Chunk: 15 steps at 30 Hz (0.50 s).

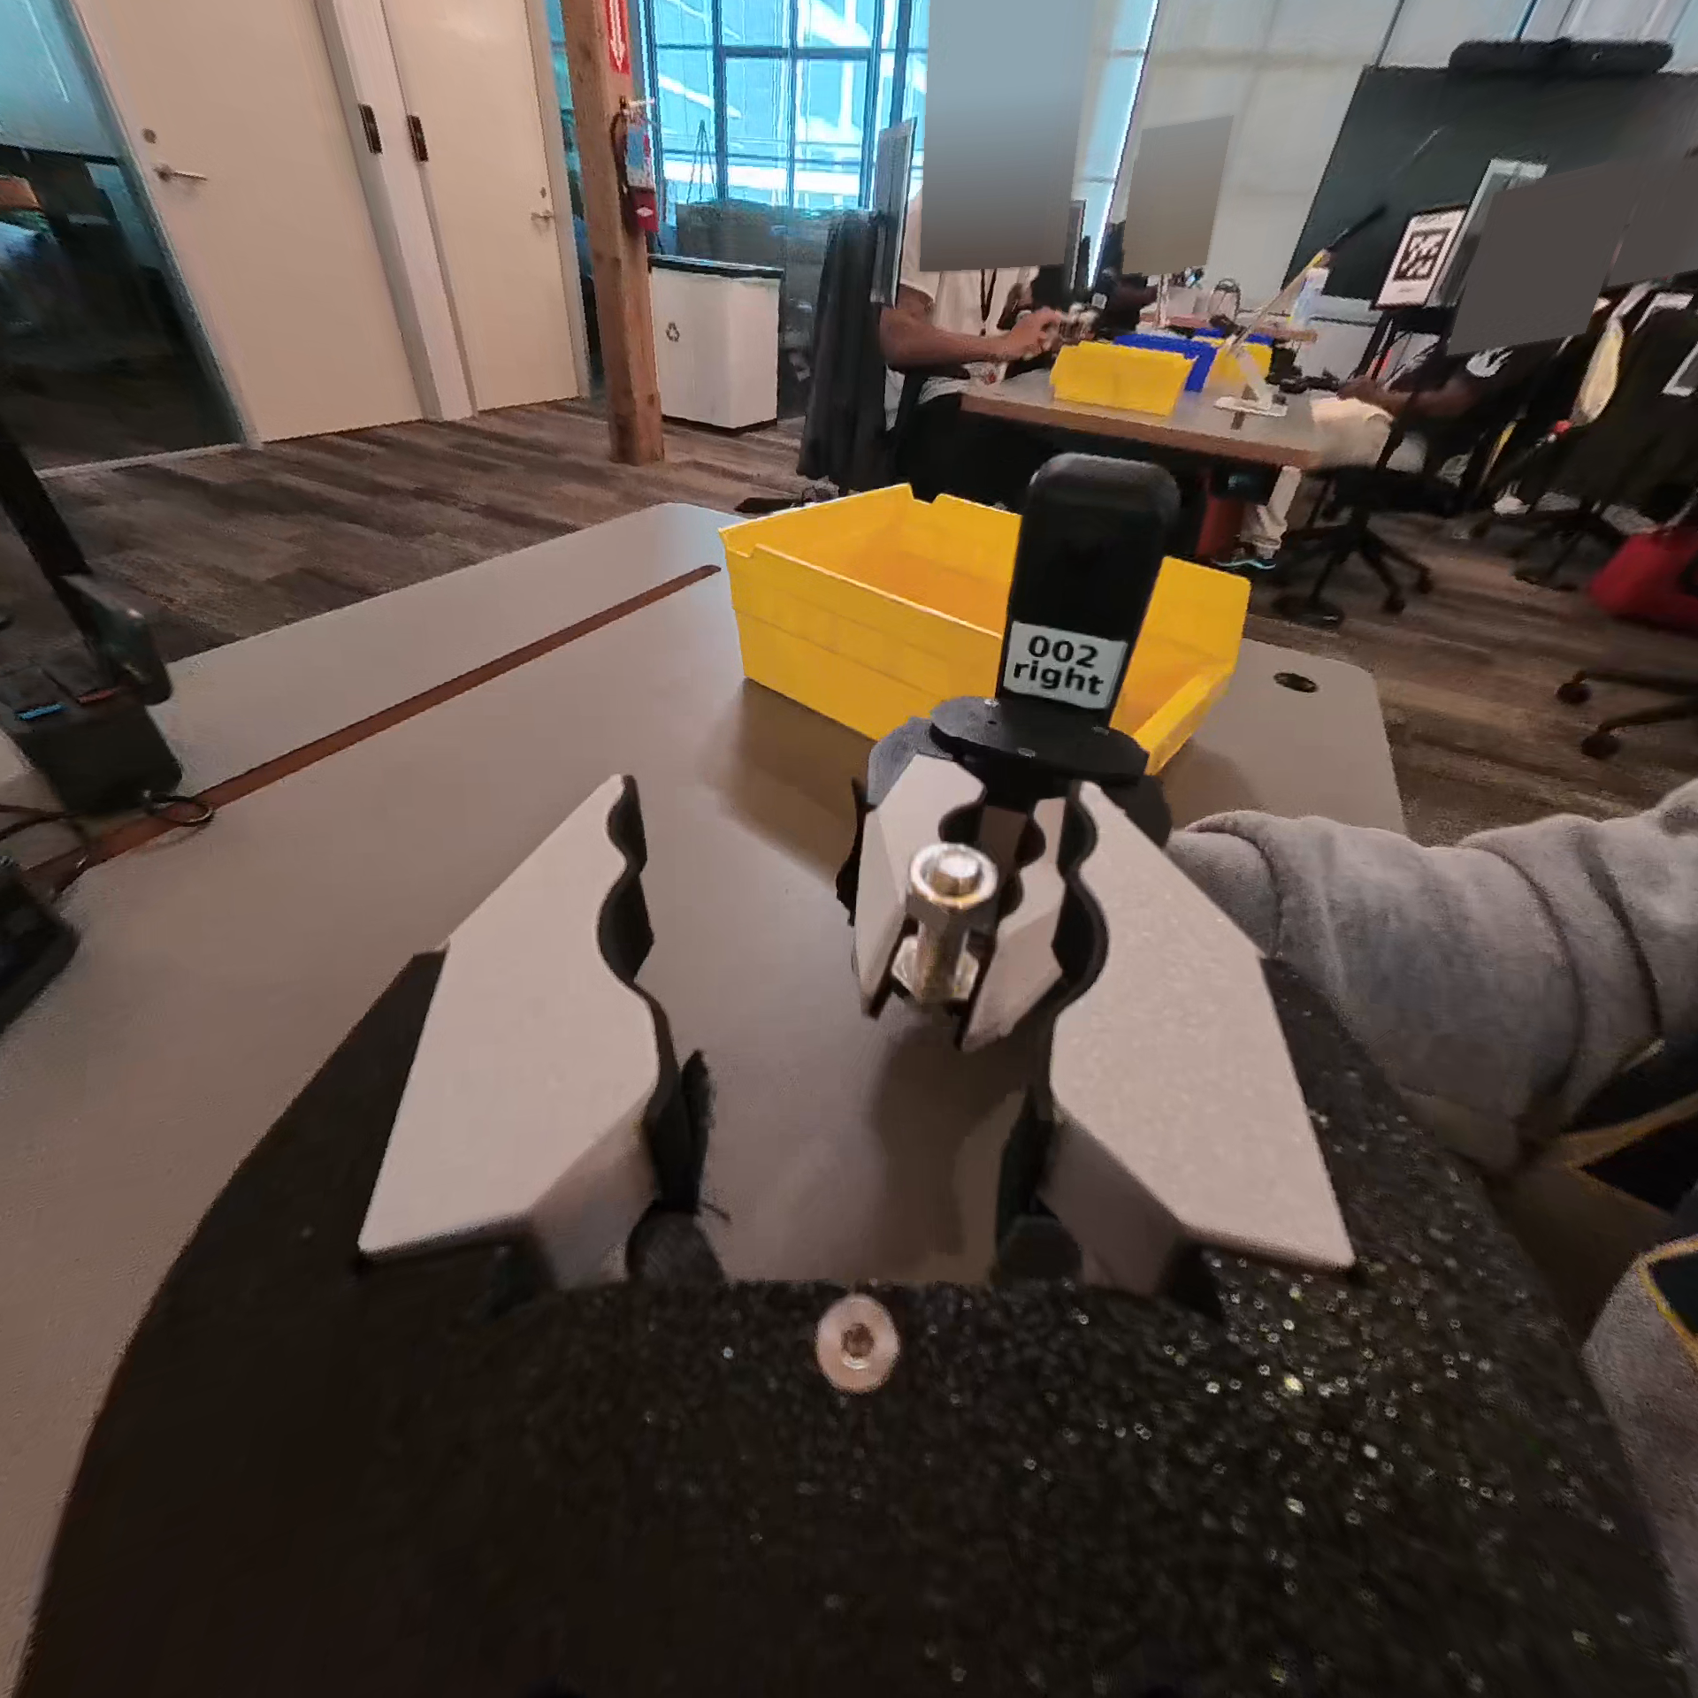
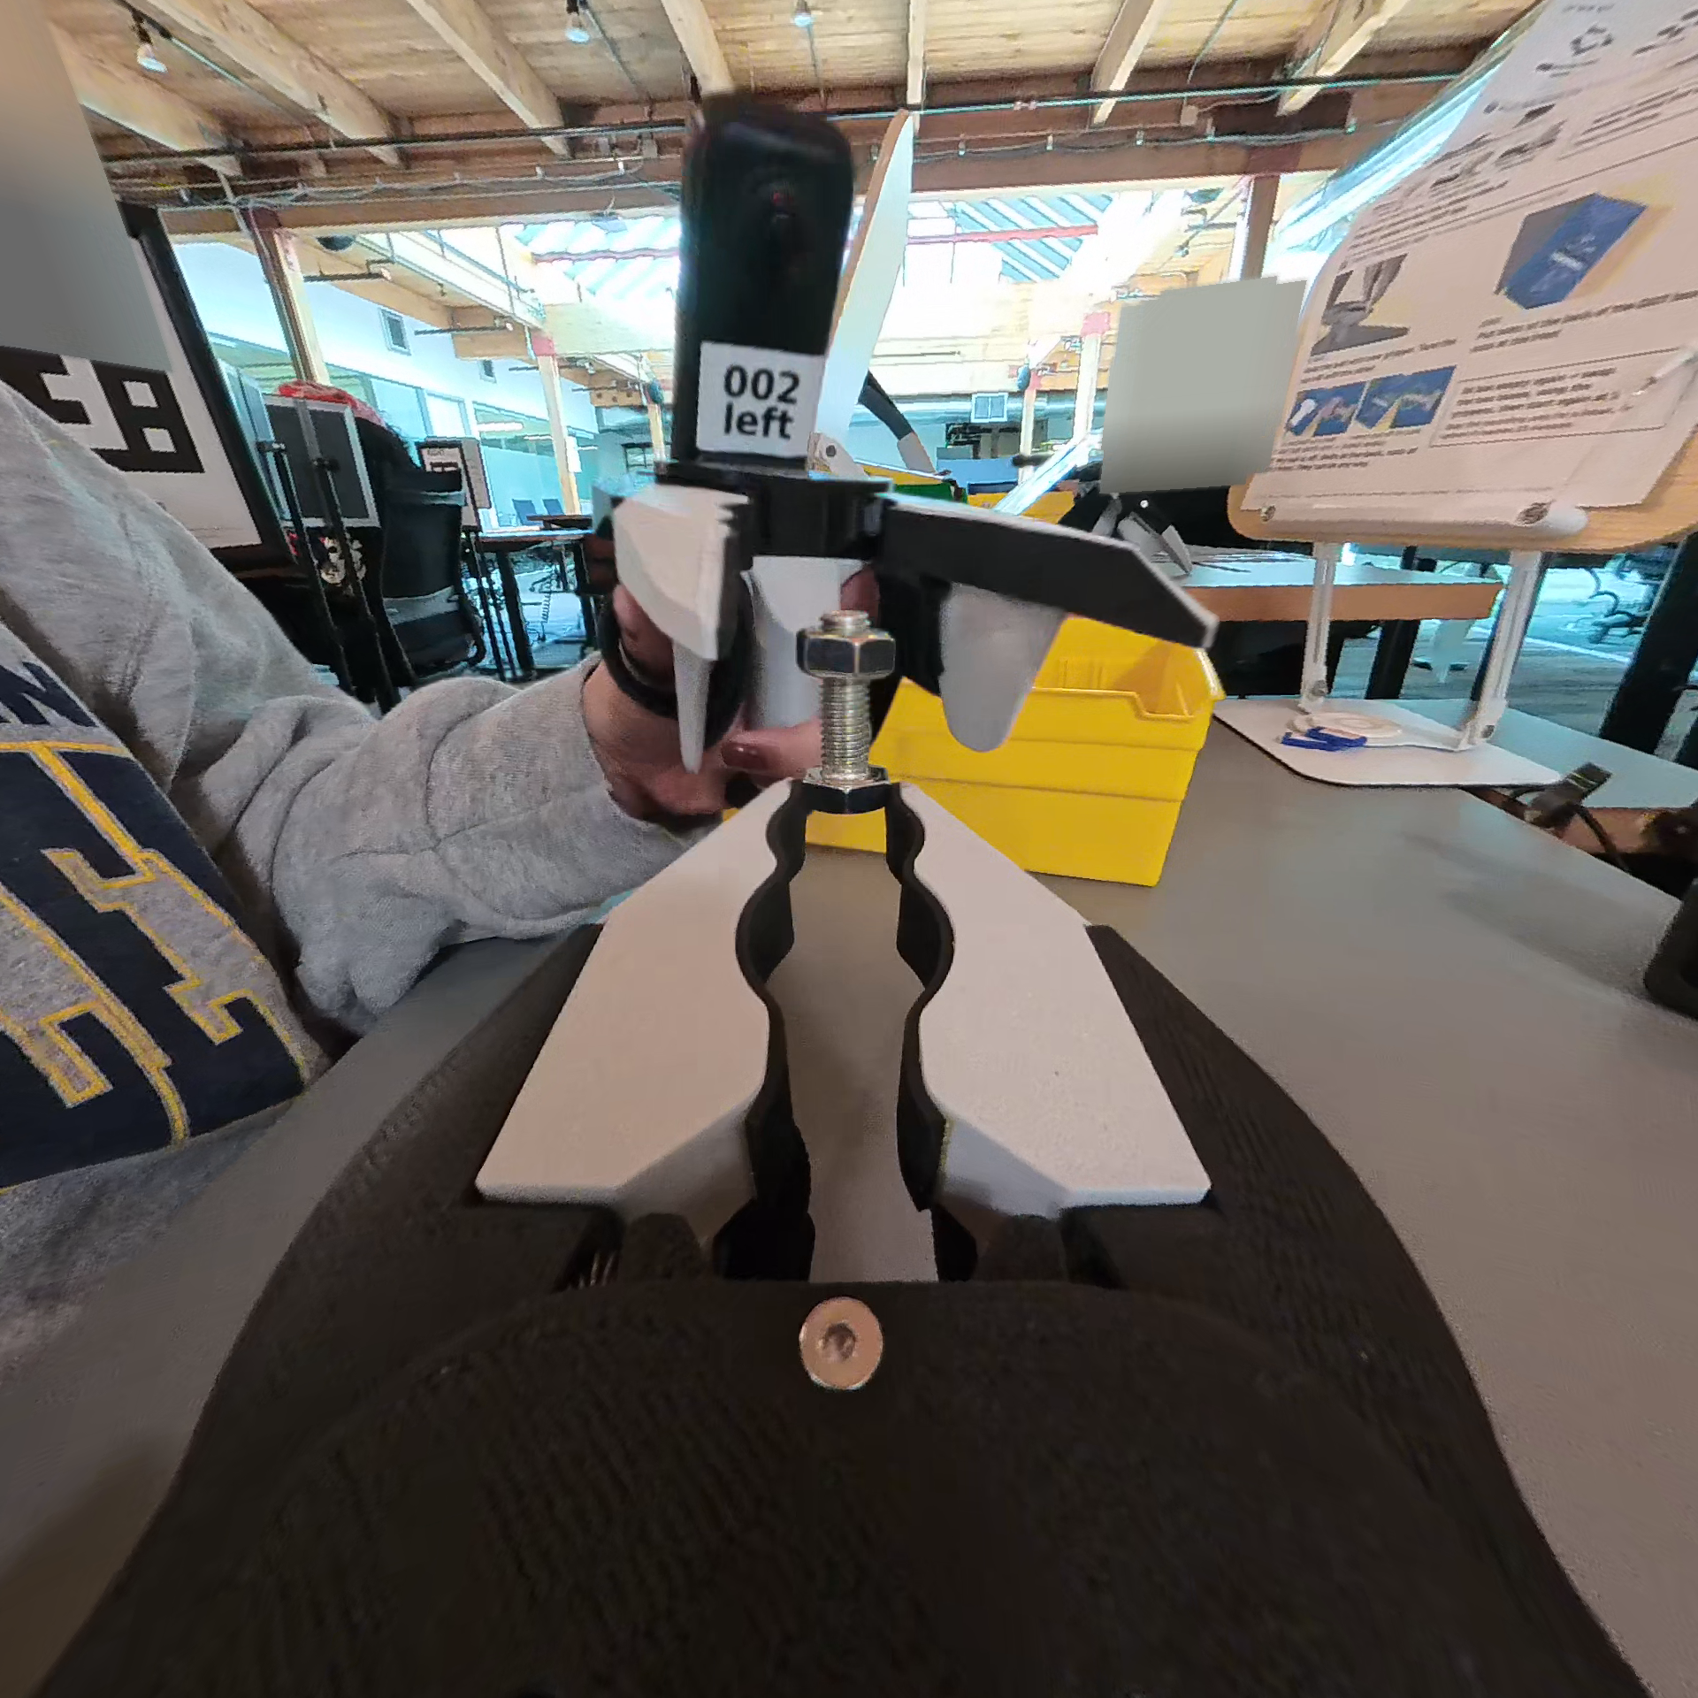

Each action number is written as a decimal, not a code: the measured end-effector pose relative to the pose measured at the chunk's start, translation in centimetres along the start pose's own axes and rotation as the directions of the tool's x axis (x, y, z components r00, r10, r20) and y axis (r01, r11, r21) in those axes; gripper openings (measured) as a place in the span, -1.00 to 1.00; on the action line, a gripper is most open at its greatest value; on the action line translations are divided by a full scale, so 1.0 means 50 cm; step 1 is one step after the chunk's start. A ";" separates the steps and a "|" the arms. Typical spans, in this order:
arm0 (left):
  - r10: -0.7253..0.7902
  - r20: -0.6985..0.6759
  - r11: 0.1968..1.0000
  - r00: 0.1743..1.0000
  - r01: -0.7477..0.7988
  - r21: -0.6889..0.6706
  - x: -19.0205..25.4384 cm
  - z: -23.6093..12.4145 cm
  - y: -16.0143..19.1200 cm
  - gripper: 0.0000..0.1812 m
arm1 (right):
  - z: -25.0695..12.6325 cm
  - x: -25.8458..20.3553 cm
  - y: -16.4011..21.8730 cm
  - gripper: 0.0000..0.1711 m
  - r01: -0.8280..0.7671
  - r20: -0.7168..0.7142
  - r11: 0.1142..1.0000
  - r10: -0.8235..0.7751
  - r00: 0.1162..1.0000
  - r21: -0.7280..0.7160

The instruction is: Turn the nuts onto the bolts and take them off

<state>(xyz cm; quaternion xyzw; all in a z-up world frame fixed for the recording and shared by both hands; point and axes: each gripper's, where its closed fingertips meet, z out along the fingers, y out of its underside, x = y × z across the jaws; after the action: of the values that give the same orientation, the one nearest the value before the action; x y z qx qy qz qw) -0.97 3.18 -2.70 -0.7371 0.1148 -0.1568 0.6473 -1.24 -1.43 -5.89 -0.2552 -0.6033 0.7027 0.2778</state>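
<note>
My right gripper [image 2: 845, 801] is shut on the head of a silver bolt [image 2: 843, 726] and holds it upright just above the grey table. A hex nut [image 2: 845, 652] sits near the top of the bolt's thread. My left gripper [image 1: 854, 799] is open and empty. In the right wrist view it [image 2: 836, 744] hangs over the bolt with one finger on each side of the nut, not touching it. In the left wrist view the right gripper [image 1: 928, 1001] shows between my open fingers, with the bolt [image 1: 933, 956] and nut [image 1: 953, 884].
A yellow bin [image 1: 854, 643] stands on the table [image 1: 459, 781] just behind both grippers; it also shows in the right wrist view [image 2: 1057, 799]. A grey-sleeved arm [image 1: 1424, 965] lies to the right. An instruction sheet on a stand [image 2: 1470, 276] is at the far right. About 5 centimeters separates my left fingertips from my right.
</note>
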 end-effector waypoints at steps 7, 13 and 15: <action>-0.061 0.051 0.998 0.997 0.059 0.030 -0.041 -0.040 0.004 -0.01 | -0.004 -0.003 -0.005 -0.82 0.014 0.005 1.000 -0.014 1.000 0.004; -0.088 0.009 0.991 0.996 0.087 0.102 -0.037 -0.079 -0.014 -0.05 | -0.006 0.008 -0.010 -0.82 -0.014 -0.016 1.000 0.014 1.000 0.026; -0.056 -0.004 0.996 0.998 0.056 0.071 -0.020 -0.053 -0.007 -0.05 | 0.000 0.004 -0.004 -0.82 -0.013 -0.009 1.000 0.013 1.000 0.009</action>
<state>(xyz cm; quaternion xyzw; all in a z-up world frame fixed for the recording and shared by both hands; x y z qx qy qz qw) -2.90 1.14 -2.12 -0.7164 0.0891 -0.1799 0.6682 -1.39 -1.25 -5.71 -0.2612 -0.5973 0.7059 0.2770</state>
